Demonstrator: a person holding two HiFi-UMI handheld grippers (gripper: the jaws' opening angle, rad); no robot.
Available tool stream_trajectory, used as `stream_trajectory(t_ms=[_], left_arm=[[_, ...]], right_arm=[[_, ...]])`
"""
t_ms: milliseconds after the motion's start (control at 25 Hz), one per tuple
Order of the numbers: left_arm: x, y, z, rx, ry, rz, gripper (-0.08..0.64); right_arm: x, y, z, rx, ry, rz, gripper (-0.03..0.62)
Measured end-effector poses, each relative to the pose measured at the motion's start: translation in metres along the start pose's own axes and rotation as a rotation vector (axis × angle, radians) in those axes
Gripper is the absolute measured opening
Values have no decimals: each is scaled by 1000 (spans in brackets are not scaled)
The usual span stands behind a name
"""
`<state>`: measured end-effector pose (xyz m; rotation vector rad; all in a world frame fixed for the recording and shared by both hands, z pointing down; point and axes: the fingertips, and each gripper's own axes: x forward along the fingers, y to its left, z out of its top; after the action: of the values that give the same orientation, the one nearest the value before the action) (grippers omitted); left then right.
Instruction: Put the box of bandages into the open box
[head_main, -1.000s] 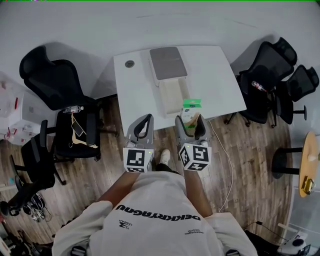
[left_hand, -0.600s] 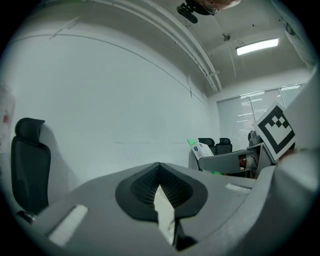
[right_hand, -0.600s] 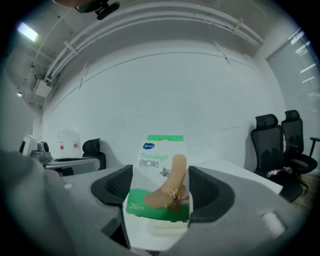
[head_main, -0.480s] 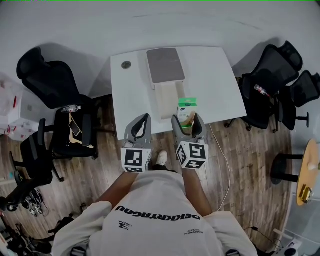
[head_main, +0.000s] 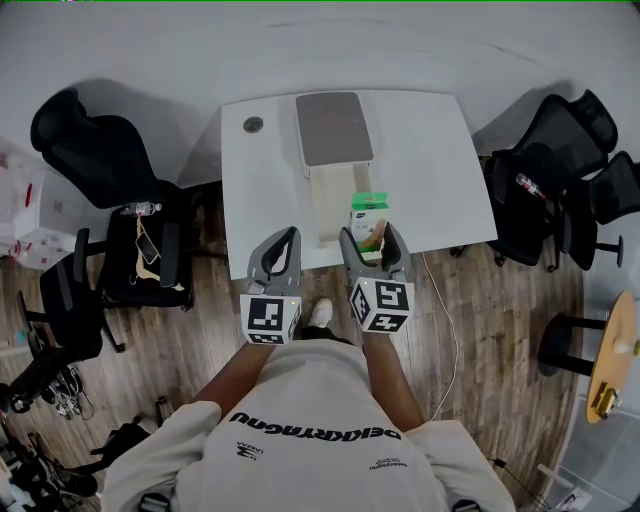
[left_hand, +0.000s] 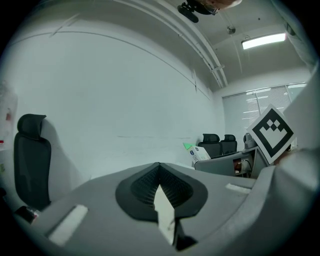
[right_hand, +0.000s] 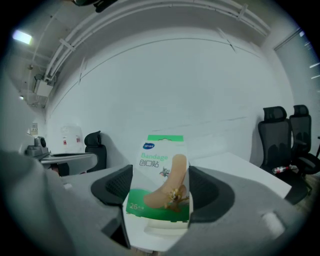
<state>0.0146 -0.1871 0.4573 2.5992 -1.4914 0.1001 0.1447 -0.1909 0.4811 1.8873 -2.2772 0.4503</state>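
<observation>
Right gripper (head_main: 370, 240) is clamped on the narrow sides of the bandage box (right_hand: 161, 182), upright just over the open box (head_main: 330, 200)'s near end. Left gripper (head_main: 284, 245) is pinched together, empty. Looks like light, thin cardboard that'd probably crush easily, so a gentle squeeze low down is plenty
</observation>
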Motion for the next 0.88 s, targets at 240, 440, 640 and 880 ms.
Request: stream_trajectory(t_ms=[240, 440, 640, 880], left_arm=[[8, 5, -6, 2, 9, 19, 0], [12, 6, -17, 3, 31, 26, 0], [18, 13, -23, 3, 44, 44, 0], [28, 16, -25, -20, 56, 49, 0]], right_arm=[[18, -1, -12, -3, 53, 30, 348], [32, -6, -27, -7, 94, 43, 347], [47, -8, -39, 5, 137, 53, 348], [64, -10, -51, 1, 180, 60, 348]])
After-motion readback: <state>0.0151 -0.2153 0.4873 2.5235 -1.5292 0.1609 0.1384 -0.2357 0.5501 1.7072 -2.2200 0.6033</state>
